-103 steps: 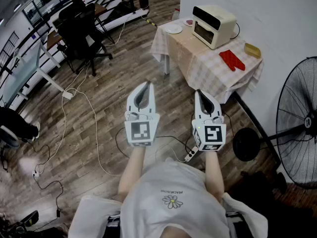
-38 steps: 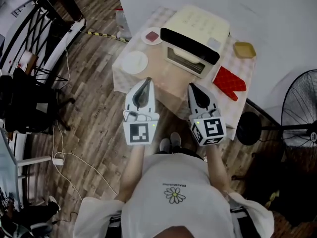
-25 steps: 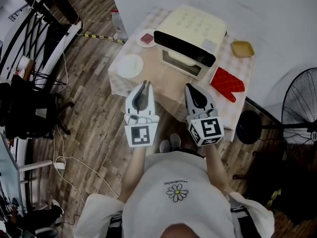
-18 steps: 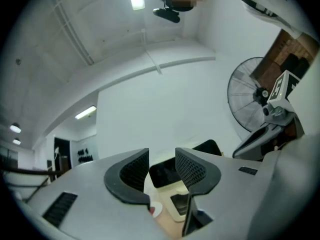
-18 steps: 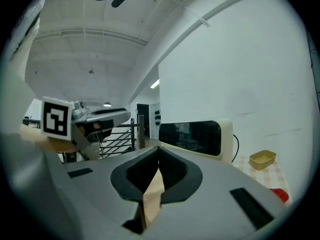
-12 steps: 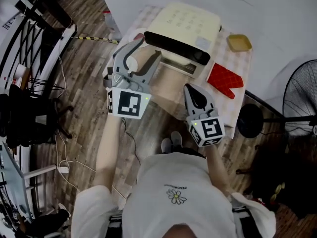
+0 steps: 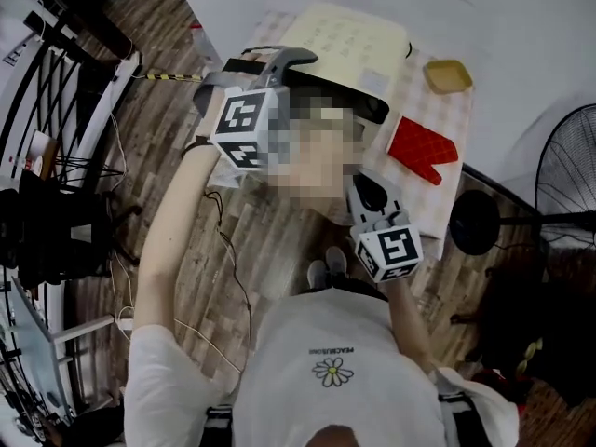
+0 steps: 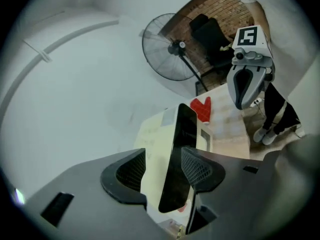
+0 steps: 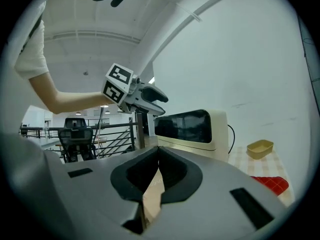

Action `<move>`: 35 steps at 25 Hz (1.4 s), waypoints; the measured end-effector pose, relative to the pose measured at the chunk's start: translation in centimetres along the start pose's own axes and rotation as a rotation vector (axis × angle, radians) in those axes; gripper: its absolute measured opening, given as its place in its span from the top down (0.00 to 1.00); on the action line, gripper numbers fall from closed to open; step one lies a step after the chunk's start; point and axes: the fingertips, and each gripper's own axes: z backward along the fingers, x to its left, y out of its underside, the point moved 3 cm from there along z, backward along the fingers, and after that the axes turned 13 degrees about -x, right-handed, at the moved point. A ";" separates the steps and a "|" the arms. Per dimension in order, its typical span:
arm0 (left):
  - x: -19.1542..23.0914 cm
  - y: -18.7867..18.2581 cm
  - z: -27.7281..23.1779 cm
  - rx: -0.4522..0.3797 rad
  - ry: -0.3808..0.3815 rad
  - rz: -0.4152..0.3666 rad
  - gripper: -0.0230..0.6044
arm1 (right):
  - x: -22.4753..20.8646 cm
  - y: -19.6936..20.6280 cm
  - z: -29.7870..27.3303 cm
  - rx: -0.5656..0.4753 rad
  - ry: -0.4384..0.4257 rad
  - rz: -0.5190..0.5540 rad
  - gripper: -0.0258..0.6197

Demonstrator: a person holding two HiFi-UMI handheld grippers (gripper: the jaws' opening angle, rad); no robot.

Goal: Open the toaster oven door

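Observation:
The cream toaster oven (image 7: 346, 37) stands on the checked table (image 7: 416, 87), with its dark glass door (image 7: 371, 108) closed at the front. My left gripper (image 7: 265, 63) is raised over the left end of that door. Its jaws are opening and nothing is pressed between them. In the left gripper view the door (image 8: 180, 154) shows edge-on beyond the left gripper (image 8: 164, 168). My right gripper (image 7: 366, 192) hangs lower, in front of the table, shut and empty. The right gripper view shows the right gripper (image 9: 157, 156) shut and the oven (image 9: 192, 129) ahead.
A red oven mitt (image 7: 424, 147) lies right of the oven and a yellow dish (image 7: 447, 74) sits behind it. A standing fan (image 7: 568, 180) is at the right, past the table. Cables run over the wooden floor (image 7: 223, 240) at the left.
My left gripper has risen and gone forward from beside the right gripper to the oven's front left end, and its jaws have opened. The right gripper has barely moved.

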 end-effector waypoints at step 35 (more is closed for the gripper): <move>-1.3 2.6 -4.6 0.217 0.322 -0.141 0.70 | -5.3 3.3 -5.5 -0.068 0.012 -0.751 0.70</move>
